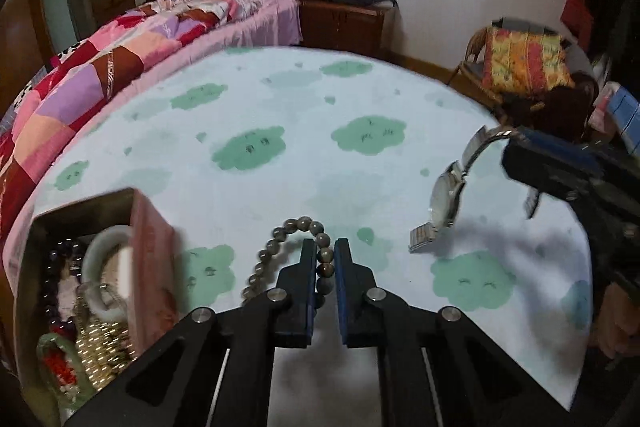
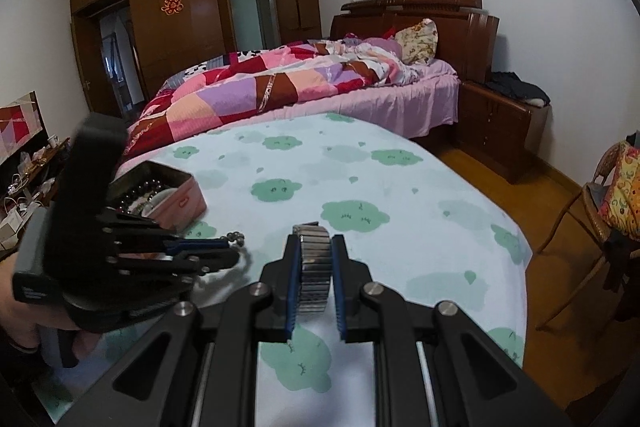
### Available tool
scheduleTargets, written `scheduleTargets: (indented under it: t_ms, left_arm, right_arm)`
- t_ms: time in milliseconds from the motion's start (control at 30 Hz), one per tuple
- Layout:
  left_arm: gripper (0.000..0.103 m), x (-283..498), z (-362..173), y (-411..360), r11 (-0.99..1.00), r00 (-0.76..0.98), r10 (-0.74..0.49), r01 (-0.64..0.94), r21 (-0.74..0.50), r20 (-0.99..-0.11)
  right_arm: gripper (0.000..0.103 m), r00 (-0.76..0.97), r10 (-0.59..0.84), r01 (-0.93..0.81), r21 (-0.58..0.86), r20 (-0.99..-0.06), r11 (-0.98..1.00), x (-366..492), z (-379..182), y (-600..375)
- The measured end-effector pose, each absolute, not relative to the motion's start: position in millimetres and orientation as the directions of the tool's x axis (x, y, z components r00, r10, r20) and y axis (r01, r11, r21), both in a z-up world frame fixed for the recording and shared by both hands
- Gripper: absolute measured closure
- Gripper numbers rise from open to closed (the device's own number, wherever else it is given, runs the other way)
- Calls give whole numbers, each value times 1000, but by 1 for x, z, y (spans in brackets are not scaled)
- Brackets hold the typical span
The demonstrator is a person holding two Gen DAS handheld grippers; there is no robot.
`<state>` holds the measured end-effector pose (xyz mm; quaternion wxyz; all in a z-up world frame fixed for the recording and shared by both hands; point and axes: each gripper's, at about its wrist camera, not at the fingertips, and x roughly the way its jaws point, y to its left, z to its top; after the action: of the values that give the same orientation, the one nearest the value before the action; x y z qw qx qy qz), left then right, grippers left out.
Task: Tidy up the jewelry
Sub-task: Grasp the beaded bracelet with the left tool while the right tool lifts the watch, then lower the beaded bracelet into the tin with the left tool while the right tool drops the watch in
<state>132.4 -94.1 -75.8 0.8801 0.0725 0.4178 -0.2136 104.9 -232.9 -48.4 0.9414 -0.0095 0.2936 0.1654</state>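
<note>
The left gripper is clamped on a grey-brown beaded bracelet, right of the pink tin box. The right gripper pinches a silver metal-band watch; dangling, either could slip or snag.

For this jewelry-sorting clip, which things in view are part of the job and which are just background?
Part of the job:
- bead bracelet, pinched in the left tongs
- metal watch, its band clamped in the right tongs
- pink jewelry box, already holding bangles and beads

Just lying about:
- bed with patchwork quilt
- wicker chair
- nightstand
</note>
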Motion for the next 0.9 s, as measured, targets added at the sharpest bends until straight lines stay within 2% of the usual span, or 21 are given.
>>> scheduleTargets:
  t_ms: [367, 633, 900]
  left_arm:
    - [95, 102, -8, -50, 900, 659, -374, 428, -83, -652]
    - [95, 85, 24, -1, 931, 731, -317, 362, -51, -604]
    - [95, 73, 19, 41, 964, 767, -234, 261, -44, -598]
  right_arm:
    - [86, 790, 329, -359, 45, -518, 932, 100, -20, -212]
    - [86, 785, 388, -424, 37, -483, 905, 94, -1, -182]
    - [86, 762, 454, -503, 20, -461, 864, 89, 17, -138]
